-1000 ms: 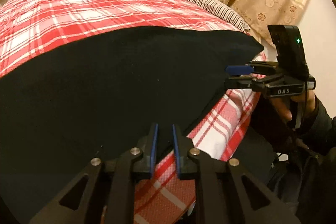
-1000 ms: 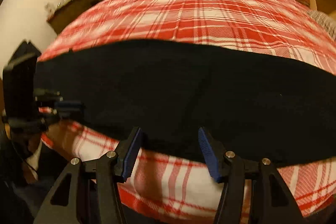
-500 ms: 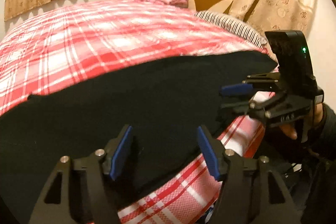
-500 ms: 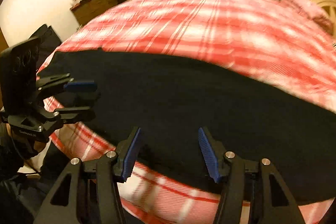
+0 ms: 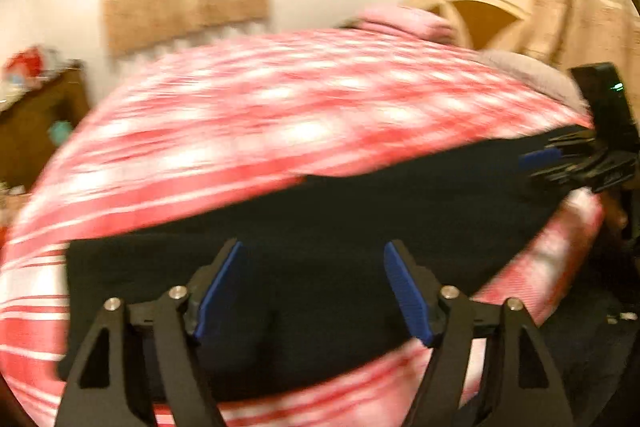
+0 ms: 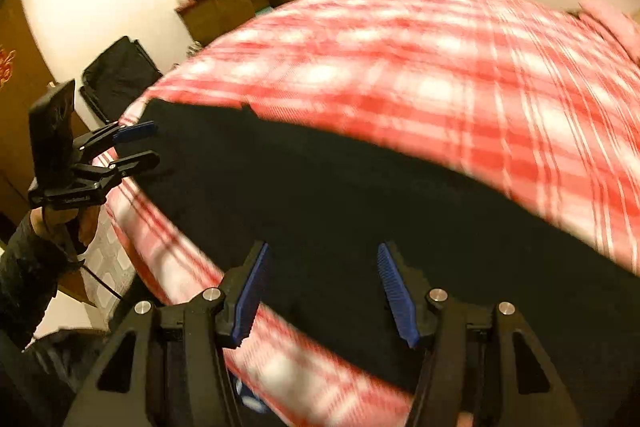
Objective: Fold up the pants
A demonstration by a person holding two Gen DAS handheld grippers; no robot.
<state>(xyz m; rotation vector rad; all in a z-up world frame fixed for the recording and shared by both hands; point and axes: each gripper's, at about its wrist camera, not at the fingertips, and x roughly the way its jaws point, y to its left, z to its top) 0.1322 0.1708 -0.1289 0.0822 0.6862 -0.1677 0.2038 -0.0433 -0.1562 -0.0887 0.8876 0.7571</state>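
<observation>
The black pants (image 5: 360, 219) lie flat in a long band across the near side of the red plaid bed (image 5: 280, 115). My left gripper (image 5: 313, 251) hovers over their left part; its jaws are opening and nothing is pinched between them. My right gripper (image 6: 323, 249) stands open above the near edge of the pants (image 6: 320, 187), its blue pads clear of the cloth. In the right wrist view the left gripper (image 6: 150, 143) is at the pants' left end. The left wrist view shows the right gripper (image 5: 536, 169) at their right end. Both views are motion-blurred.
A cream headboard (image 5: 480, 11) and a pink folded cloth (image 5: 400, 21) are at the bed's far end. A wooden dresser (image 6: 248, 7) with clutter and a black suitcase (image 6: 116, 75) stand by the wall. A hand (image 6: 60, 223) in a dark sleeve holds the left gripper.
The left jaws went from nearly shut at the pants' near edge to wide apart. Both grippers drew back and up, and both views swung left. The right jaws kept their width.
</observation>
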